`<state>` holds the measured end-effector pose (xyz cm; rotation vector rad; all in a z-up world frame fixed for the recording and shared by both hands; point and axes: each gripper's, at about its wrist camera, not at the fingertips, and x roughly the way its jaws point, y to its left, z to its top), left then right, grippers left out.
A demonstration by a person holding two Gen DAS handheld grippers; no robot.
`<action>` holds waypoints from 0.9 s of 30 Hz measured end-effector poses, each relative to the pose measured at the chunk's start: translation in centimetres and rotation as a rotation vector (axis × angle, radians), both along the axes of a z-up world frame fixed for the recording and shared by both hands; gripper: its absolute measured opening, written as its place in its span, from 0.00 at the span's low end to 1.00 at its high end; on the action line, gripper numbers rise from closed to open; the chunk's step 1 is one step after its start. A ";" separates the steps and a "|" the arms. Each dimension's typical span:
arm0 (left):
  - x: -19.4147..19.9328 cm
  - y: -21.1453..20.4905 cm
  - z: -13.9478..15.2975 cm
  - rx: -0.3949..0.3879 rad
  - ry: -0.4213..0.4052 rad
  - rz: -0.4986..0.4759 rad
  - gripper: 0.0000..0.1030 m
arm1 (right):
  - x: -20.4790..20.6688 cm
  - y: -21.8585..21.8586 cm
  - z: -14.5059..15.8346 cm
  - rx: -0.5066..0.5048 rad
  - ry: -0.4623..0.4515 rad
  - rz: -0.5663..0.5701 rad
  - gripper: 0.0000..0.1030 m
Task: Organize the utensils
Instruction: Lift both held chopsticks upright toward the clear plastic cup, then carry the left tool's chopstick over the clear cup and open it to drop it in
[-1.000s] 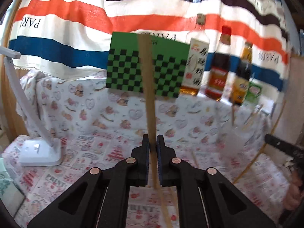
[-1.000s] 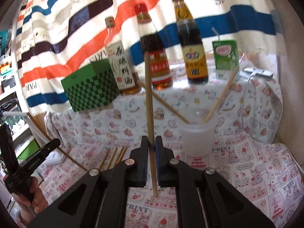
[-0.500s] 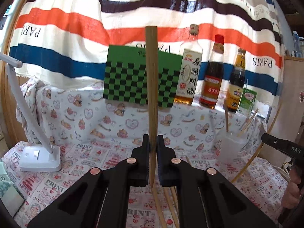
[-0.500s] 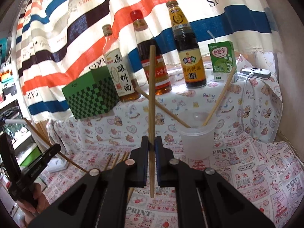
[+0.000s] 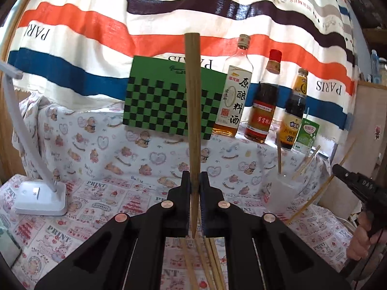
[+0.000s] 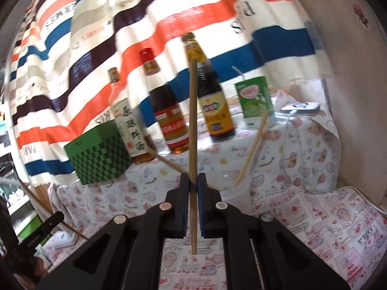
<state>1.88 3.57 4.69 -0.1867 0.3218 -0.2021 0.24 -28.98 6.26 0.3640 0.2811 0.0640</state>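
Backdrop, left wrist view: striped cloth (image 5: 169, 12) hung behind a table under a printed tablecloth (image 5: 101, 193); green checkered box (image 5: 157, 106), three sauce bottles, a drink carton (image 5: 306, 136), white lamp base (image 5: 40, 199) at left.
Left gripper (image 5: 194, 183): jaws narrow, clamped on one upright chopstick (image 5: 192, 108), thick end up, thin tip hanging just below the pads.
Task things here: clear plastic cup (image 5: 281, 191) at right with a few chopsticks leaning in it; loose chopsticks (image 5: 208, 261) lie on the cloth under the gripper.
Other hand: right gripper visible at the right edge, carrying its own stick.
Backdrop, right wrist view: same cloth and bottles, blurred; cup (image 6: 235, 193) just right of the jaws, partly hidden behind them.
Right gripper (image 6: 192, 188): jaws narrow, pinching a second chopstick (image 6: 192, 133) near its lower third, near vertical.
Risk 1: both sticks are held low with long free lengths; judged likely to pivot or slip in the pads if a tip strikes the cup rim.
Risk 2: the light cup may tip if a stick pushes the ones leaning inside.
Risk 3: both hands converging on one cup could cross sticks.
Change, left view: the stick was blurred and tilted a second ago; now sharp, upright.
Change, right view: the cup has shifted from right of the jaws to nearly behind them; the backdrop tilts more.
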 end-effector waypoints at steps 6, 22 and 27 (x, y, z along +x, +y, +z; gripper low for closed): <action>0.4 -4.4 3.3 -0.002 -0.048 -0.121 0.06 | -0.1 -1.9 1.1 0.005 -0.023 -0.023 0.06; 8.1 -15.8 7.8 -0.050 -0.104 -0.359 0.06 | 0.9 -8.0 0.5 0.234 -0.060 -0.113 0.06; 8.6 -19.2 6.2 0.045 -0.114 -0.367 0.06 | 1.0 -8.9 0.3 0.271 -0.083 -0.109 0.06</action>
